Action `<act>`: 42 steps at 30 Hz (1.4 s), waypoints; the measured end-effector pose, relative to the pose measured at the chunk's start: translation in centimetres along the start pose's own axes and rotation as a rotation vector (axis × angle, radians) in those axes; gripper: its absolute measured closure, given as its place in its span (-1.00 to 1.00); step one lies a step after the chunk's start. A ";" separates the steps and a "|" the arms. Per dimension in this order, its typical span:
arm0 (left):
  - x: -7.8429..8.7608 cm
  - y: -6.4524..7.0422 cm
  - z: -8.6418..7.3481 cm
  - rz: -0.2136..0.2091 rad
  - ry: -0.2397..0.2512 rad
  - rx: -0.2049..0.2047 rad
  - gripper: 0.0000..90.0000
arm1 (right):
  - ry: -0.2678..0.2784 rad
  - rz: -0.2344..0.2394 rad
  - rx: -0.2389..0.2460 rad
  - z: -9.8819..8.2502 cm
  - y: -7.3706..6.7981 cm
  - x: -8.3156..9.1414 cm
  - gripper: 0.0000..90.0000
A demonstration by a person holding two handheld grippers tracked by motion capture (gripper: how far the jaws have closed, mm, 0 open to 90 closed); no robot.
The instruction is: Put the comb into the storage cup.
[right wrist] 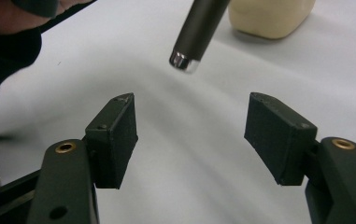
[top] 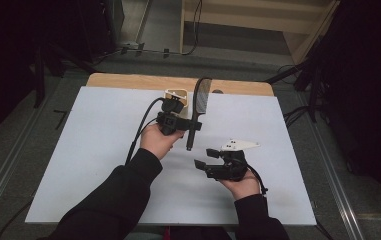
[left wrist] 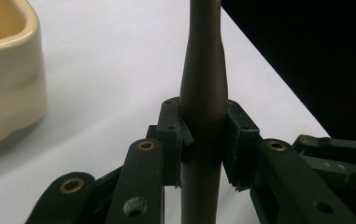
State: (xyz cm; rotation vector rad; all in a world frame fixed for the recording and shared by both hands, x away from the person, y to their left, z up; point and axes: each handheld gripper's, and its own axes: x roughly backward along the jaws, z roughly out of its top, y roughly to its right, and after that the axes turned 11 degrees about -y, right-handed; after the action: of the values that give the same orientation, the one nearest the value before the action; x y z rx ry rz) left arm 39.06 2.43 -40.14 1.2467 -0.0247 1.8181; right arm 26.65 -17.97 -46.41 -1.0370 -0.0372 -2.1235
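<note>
Now left tongs [left wrist: 202, 140] clamped on comb [top: 201, 100] handle; right tongs [right wrist: 202, 135] wide apart, empty.

High cam overhead, gripper cams close, sharing comb [top: 200, 102]

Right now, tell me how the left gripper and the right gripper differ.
The left gripper is shut on the comb's handle; the right gripper stands open with nothing between its jaws. In the high view the left gripper sits farther up the table beside the cream container, the right gripper nearer the person. Both are black and hand-held.
</note>
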 end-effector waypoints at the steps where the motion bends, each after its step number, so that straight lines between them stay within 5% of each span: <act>1: 0.1 0.0 0.0 0.001 0.000 -0.001 0.61 | 0.000 0.003 0.004 -0.1 0.1 0.1 -0.30; 19: 1.4 -0.6 -0.1 0.008 0.036 -0.055 0.61 | -0.083 0.034 0.062 -0.8 1.2 1.2 -0.36; 32: 2.7 -0.8 0.5 -0.024 0.082 -0.048 0.61 | -0.107 0.064 0.052 -1.8 2.4 2.3 -0.39; 42: 3.1 -1.3 1.1 -0.019 0.106 -0.039 0.61 | -0.142 0.042 0.044 -3.3 3.3 3.1 -0.41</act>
State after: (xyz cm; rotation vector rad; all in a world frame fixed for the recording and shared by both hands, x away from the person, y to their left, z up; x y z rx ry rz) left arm 40.48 4.73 -37.86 1.1186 0.0111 1.8559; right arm 25.40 -23.36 -47.42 -1.1505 -0.1285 -1.9998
